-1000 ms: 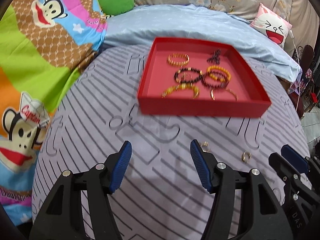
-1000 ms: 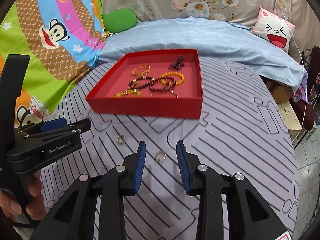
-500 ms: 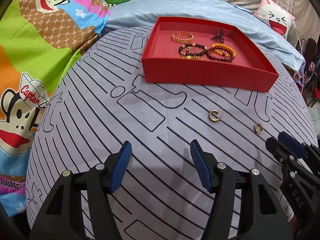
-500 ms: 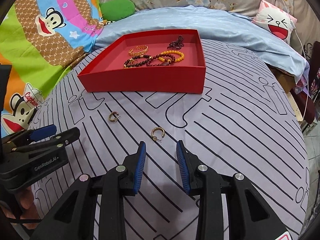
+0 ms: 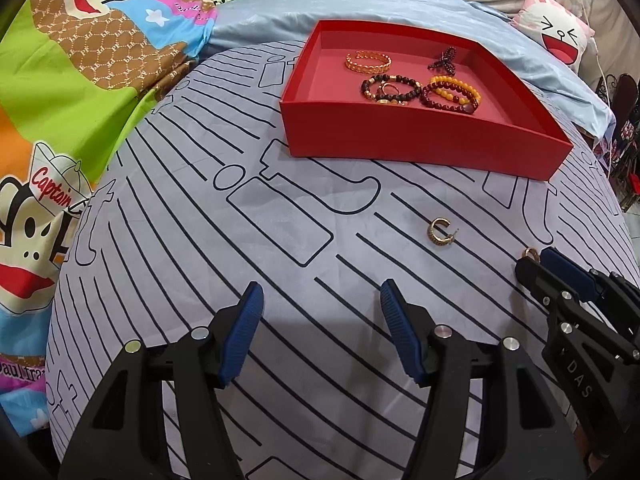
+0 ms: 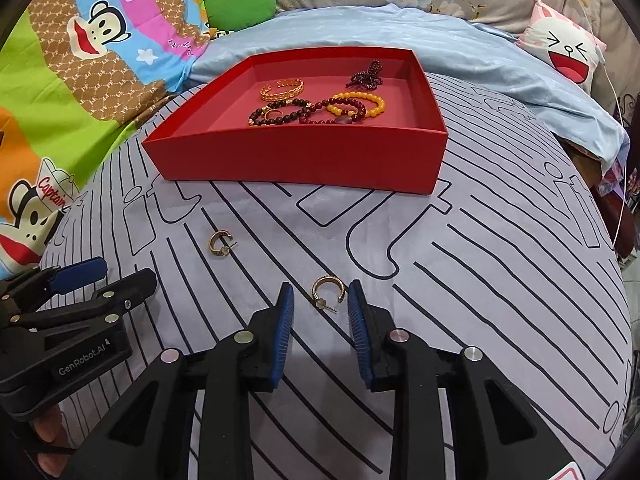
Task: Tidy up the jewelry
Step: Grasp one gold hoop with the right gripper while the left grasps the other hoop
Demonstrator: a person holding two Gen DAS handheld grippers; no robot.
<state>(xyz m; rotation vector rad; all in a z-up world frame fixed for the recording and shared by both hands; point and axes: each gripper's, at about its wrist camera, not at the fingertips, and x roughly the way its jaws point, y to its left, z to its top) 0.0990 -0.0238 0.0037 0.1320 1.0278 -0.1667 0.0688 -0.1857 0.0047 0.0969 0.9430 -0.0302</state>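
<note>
A red tray point(image 5: 420, 152) point(image 6: 296, 160) sits on the striped grey cloth and holds several bead bracelets point(image 6: 344, 108) and a gold bangle point(image 5: 368, 61). Two gold hoop earrings lie on the cloth in front of it. My right gripper point(image 6: 320, 304) is open, low over the cloth, its blue pads on either side of the nearer earring point(image 6: 328, 290), not touching it. That earring peeks out beside the right gripper in the left wrist view point(image 5: 531, 254). The other earring point(image 5: 440, 232) point(image 6: 220, 242) lies free. My left gripper point(image 5: 320, 304) is open and empty, back from it.
A cartoon monkey blanket point(image 5: 60, 100) lies to the left. A light blue sheet point(image 6: 360, 28), a green cushion point(image 6: 240, 4) and a white face pillow point(image 6: 560, 48) lie behind the tray. The cloth drops off at the right edge.
Both grippers have pulled back and dropped lower toward the cloth. My right gripper has then closed in on the nearer earring, which now lies between its pads.
</note>
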